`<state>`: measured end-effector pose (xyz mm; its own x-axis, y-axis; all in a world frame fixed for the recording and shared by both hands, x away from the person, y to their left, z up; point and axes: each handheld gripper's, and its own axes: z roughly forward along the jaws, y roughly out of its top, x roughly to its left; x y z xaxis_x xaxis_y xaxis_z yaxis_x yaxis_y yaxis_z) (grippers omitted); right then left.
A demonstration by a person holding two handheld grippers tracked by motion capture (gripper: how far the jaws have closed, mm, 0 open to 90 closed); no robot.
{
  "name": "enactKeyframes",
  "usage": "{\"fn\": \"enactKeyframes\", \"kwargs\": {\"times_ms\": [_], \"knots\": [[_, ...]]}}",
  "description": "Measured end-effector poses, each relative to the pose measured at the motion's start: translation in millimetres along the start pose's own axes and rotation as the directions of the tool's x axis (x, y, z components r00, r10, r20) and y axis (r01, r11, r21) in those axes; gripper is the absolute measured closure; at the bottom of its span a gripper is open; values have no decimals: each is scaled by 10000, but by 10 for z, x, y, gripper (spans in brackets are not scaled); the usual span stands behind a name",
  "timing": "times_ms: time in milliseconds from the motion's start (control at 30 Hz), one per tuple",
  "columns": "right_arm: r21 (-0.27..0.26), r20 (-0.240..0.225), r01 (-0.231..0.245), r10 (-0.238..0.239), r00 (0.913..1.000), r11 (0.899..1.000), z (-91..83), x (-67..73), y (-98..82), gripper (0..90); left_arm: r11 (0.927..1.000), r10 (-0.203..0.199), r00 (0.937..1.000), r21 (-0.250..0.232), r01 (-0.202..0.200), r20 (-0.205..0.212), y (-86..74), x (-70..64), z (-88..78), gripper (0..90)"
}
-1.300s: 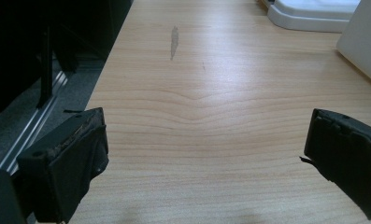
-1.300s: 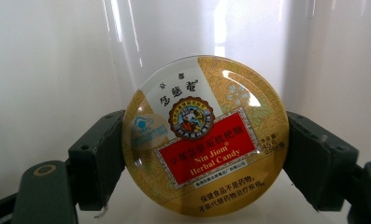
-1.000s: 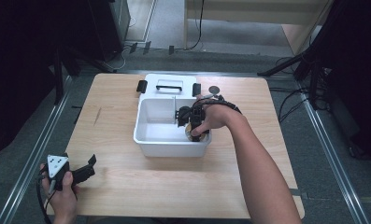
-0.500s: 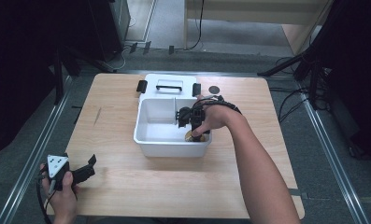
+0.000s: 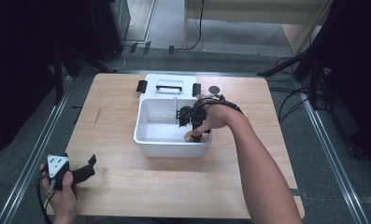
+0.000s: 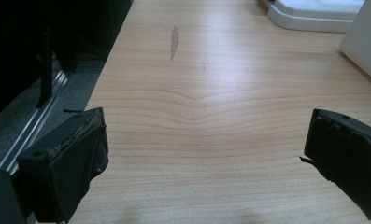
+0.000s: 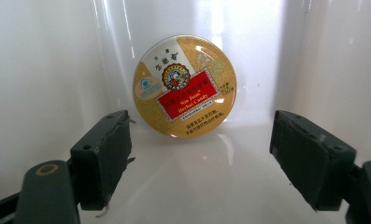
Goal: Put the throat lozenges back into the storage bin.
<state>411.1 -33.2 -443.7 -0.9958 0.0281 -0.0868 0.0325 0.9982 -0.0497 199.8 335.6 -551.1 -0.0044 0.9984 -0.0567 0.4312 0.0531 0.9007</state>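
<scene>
white plastic bin (image 5: 148, 135) on our wooden surface (image 5: 127, 177) holds one round gold candy tin (image 7: 185, 86) by its near wall, and our right hand-held gripper (image 7: 199, 163), jaws just narrowed yet touching nothing, sits released behind it, so we judge the tin delivered; left hand-held gripper (image 6: 206, 158) idles open.

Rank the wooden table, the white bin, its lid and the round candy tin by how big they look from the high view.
1. wooden table
2. white bin
3. lid, partly hidden behind the bin, so it may really be equal
4. candy tin, barely visible
</scene>
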Motion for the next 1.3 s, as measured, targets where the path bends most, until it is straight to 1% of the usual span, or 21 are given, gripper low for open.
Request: {"fn": "enactKeyframes", "kwargs": {"times_ms": [67,233,333,433,500,633,833,900,933,1067,1100,1133,1200,1233,1267,1300], "knots": [[-59,8,-29,29,10000,10000,-26,7,-7,229,10000,6,10000,3,-6,-2,0,-1,0,1],[-513,115,17,-11,9999,9987,-114,19,-34,292,10000,19,10000,10,-19,-16,0,-3,-1,1],[-676,76,-14,19,10000,9977,-164,32,-56,302,10000,22,10000,2,-22,-37,0,-5,1,1],[-751,132,-15,25,9999,9972,-211,42,-78,307,10000,24,10000,9,-24,-50,0,-7,0,1],[-895,151,-42,56,9999,9960,-243,51,-97,319,10000,38,10000,16,-38,-48,1,-7,0,1],[-1126,176,-163,184,9997,9935,-324,72,-140,318,10000,23,10000,-4,-23,-53,1,-10,1,1],[-1423,291,-76,118,9995,9898,-441,94,-208,314,10000,71,10000,0,-71,-67,1,-11,2,1],[-1500,310,-201,250,9992,9885,-484,102,-233,314,10000,83,9999,13,-83,-68,1,-11,1,1],[-1541,349,-163,220,9992,9879,-503,101,-246,314,10000,80,9999,18,-80,-68,1,-11,1,1],[-1697,389,-290,361,9986,9851,-581,118,-308,311,9999,102,9999,12,-102,-73,1,-13,2,1],[-1845,442,-123,208,9988,9828,-590,108,-324,311,9999,104,9999,14,-104,-74,1,-13,2,1],[-1794,420,-331,412,9983,9832,-610,123,-345,311,9999,105,9999,9,-105,-78,1,-14,2,1],[-1917,447,-277,370,9983,9811,-635,117,-387,308,9999,118,9999,3,-118,-83,1,-15,3,1],[-1914,415,-429,517,9978,9806,-650,126,-409,308,10000,93,9999,-11,-93,-78,1,-17,4,1],[-2042,460,-335,438,9980,9784,-658,116,-429,307,10000,95,9999,-12,-95,-92,1,-18,5,1],[-2082,457,-392,498,9977,9773,-673,117,-456,306,9999,99,9999,-14,-100,-103,1,-19,5,1]]}}
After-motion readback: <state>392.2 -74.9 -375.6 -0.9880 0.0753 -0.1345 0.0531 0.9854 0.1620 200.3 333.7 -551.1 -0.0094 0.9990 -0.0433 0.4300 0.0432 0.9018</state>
